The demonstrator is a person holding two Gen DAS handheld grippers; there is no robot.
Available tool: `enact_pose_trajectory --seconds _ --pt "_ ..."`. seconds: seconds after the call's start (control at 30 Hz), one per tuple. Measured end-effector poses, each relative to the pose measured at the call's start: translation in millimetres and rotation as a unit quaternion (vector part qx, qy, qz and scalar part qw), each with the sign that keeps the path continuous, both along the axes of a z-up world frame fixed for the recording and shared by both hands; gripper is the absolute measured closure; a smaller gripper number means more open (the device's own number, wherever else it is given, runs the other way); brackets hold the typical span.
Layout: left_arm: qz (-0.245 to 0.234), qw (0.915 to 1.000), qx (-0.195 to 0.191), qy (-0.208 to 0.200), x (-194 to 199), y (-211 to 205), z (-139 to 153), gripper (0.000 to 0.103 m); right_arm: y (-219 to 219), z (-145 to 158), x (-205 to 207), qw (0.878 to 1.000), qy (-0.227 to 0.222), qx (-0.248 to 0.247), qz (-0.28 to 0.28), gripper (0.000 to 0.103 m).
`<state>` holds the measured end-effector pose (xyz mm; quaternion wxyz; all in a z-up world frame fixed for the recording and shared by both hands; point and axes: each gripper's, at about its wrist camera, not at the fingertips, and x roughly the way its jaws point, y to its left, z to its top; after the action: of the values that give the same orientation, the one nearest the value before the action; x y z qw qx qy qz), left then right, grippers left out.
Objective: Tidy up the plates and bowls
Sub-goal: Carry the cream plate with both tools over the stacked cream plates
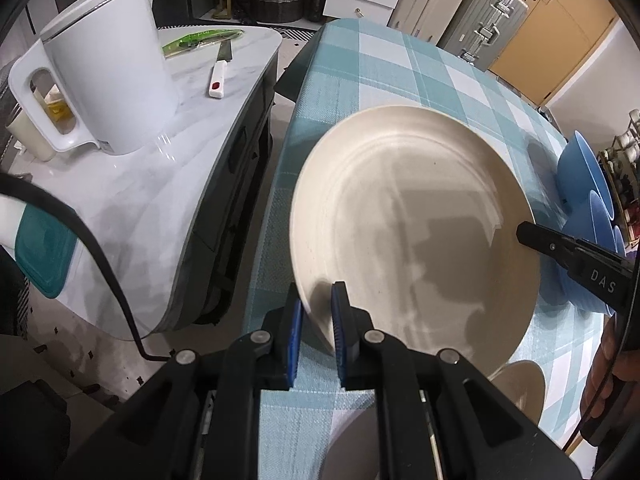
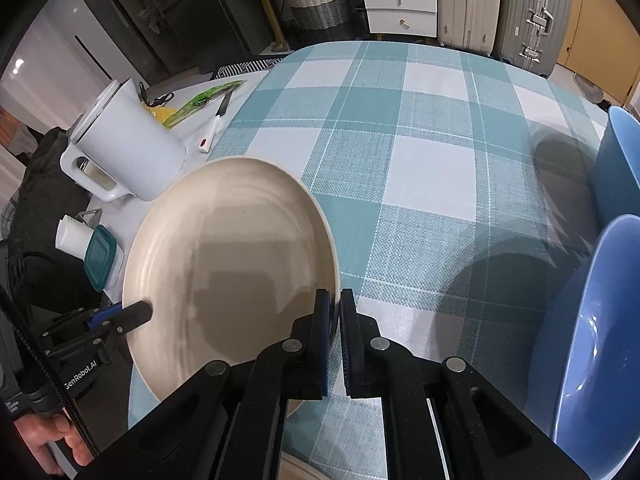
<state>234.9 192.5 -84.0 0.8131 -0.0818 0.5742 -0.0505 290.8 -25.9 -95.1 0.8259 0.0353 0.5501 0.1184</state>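
White "DAS" lettering marks the right tongs.

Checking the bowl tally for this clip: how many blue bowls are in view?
2 glossy blue bowls: the nearer blue bowl by the right gripper, the farther blue bowl behind it. More may be hidden beyond the frame edge.

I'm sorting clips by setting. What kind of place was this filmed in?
Most likely a lived-in home, around a dining table. A checked tablecloth covers the table, an electric kettle and knife sit on a side counter, and suitcases stand by a drawer unit.
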Motion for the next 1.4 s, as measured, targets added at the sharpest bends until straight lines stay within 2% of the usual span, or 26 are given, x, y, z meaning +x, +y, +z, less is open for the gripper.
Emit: enact_pose_trajectory --seconds 0.3,0.57,1.07,1.23,1.4 --pt "-0.005 1.0 0.0 -0.003 5 -3 12 0.092 -2 13 5 1.0 -0.009 0.0 -0.001 0.098" --pt "-0.016 0.9998 0.008 -0.01 -11 -13 34 0.092 -12 30 -14 1.0 -0.012 0.01 -0.007 0.098" --pt "-0.02 0.9995 0.001 -0.023 -95 -30 63 0.091 -33 70 -120 0.999 -0.04 0.031 -0.015 0.098" --pt "-0.027 0.9993 0.002 -0.026 -128 -39 63 0.091 -43 68 -155 0.998 -0.04 0.037 -0.021 0.098" --pt "-0.034 0.9993 -0.001 -0.017 -154 -51 49 0.09 -55 53 -185 0.998 -0.035 0.045 -0.034 0.098"
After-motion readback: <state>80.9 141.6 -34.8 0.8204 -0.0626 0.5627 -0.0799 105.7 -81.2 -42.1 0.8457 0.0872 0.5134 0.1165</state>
